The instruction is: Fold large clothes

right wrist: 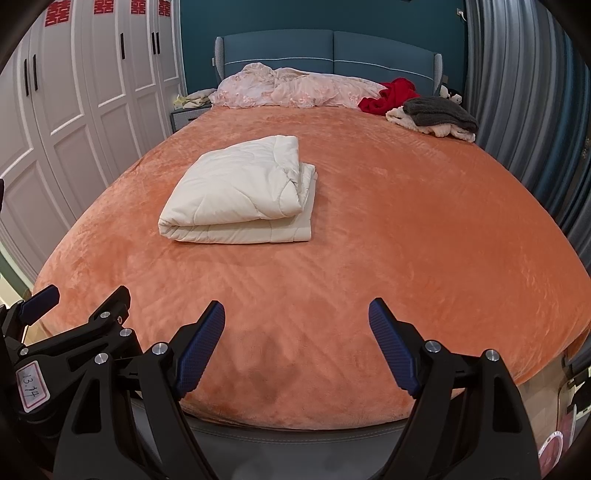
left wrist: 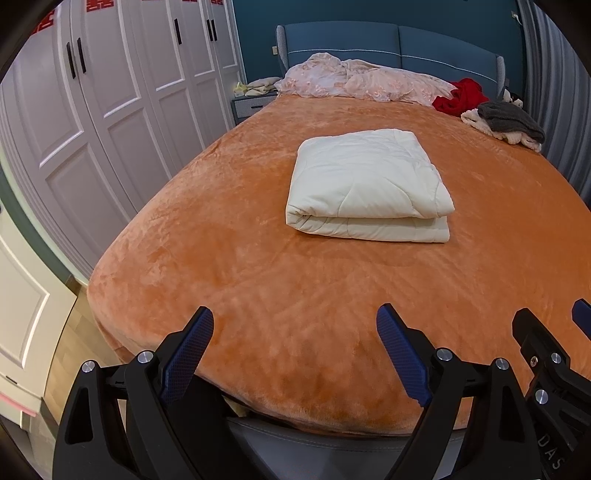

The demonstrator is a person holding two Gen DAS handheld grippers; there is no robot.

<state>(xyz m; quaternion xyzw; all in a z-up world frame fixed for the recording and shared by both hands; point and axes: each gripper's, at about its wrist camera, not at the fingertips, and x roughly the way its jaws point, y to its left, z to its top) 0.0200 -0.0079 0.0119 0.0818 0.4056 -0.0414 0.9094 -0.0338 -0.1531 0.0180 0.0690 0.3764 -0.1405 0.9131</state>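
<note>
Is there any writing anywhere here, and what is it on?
"13.14": handwritten tag on the left gripper.
"DAS": on the right gripper body, lettering cut off at the picture's edge.
Red paper signs on the wardrobe: Chinese "double happiness" cutouts, partly cropped.

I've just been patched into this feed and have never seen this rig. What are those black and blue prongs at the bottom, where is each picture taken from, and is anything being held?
There is no robot: a person carries a hand-held two-finger tool in each hand, with a camera on each looking along its fingers. One picture comes from the left tool, the other from the right tool. The prongs are their blue-padded fingers, spread open and holding nothing. Both hover near the foot of the orange plush bed cover. On it lies a folded cream quilted blanket, apart from both tools. Near the headboard are a rumpled pink floral duvet, a red garment and a grey knit piece.
</note>
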